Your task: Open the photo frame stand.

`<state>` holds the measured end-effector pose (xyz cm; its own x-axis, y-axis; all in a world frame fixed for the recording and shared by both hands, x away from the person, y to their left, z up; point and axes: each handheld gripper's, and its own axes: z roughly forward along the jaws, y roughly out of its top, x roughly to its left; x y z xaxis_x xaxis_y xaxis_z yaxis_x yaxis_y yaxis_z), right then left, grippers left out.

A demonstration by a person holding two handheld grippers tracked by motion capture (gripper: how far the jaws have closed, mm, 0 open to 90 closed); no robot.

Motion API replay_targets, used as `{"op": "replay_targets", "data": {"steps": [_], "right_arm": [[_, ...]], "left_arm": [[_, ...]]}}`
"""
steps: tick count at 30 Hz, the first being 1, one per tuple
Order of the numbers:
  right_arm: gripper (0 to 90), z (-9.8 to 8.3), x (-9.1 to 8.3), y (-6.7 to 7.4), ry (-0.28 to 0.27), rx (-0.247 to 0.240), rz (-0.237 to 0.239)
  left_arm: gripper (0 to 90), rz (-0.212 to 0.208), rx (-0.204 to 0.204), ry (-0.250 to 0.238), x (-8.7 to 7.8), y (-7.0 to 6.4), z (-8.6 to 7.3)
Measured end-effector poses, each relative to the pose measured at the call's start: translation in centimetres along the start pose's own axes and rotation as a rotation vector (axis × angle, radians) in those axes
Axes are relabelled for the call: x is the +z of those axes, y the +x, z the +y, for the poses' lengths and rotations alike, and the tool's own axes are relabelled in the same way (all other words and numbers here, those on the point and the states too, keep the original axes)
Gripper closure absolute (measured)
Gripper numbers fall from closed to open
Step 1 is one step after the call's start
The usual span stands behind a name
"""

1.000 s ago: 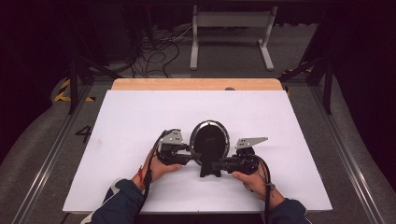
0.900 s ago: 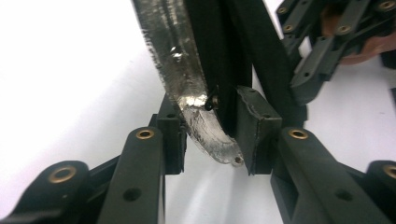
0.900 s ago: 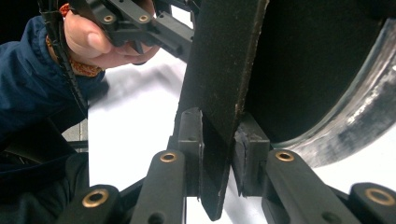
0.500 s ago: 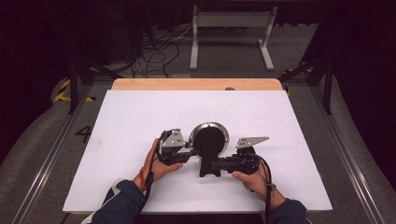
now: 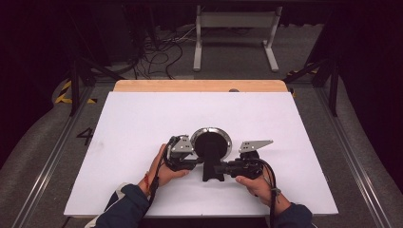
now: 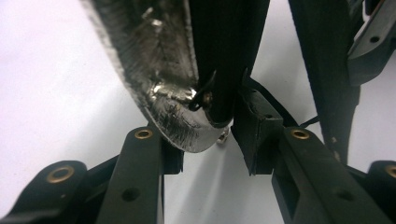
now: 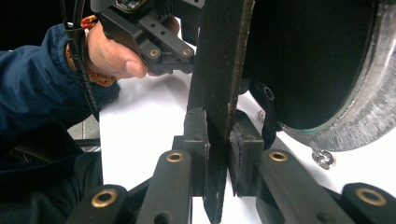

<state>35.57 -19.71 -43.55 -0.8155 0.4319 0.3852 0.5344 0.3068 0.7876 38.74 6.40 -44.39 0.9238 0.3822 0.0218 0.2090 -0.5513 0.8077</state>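
A round disc (image 5: 211, 141) with a black face and a silver rim (image 6: 159, 74) is held just above the white table (image 5: 142, 118), near its front. A flat black stand (image 5: 211, 172) runs from the disc towards the person. My left gripper (image 5: 195, 159) comes in from the left. Its jaws (image 6: 210, 140) have just opened slightly but still pinch the disc's lower edge. My right gripper (image 5: 219, 168) comes in from the right. Its jaws (image 7: 217, 135) have just closed further, and the pads (image 7: 196, 135) clamp the stand (image 7: 219, 60).
A wooden strip (image 5: 199, 85) edges the table's far side. Beyond it are a white metal frame (image 5: 235, 33) and loose cables (image 5: 157, 47) on the floor. A small silver nut (image 7: 322, 157) sits under the disc's rim. The left hand (image 7: 114, 53) is close to the stand.
The disc has tipped a little, and more of its silver rim now shows along the top. The left hand shifted slightly; the right hand stayed still.
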Motion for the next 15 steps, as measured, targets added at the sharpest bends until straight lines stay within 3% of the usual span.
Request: {"op": "replay_targets", "data": {"steps": [5, 11, 15], "right_arm": [[77.5, -0.01, -0.3, -0.13, -0.008, 0.009, -0.001], [77.6, 0.02, -0.24, -0.08, -0.006, 0.006, -0.002], [77.4, 0.01, -0.19, -0.32, -0.015, 0.018, -0.01]], "left_arm": [[64.2, 0.036, 0.026, 0.008, 0.1, -0.32, 0.23], [68.8, 0.135, 0.042, 0.017, 0.22, -0.07, 0.26], [71.6, 0.132, 0.024, 0.011, 0.15, 0.29, 0.13]]}}
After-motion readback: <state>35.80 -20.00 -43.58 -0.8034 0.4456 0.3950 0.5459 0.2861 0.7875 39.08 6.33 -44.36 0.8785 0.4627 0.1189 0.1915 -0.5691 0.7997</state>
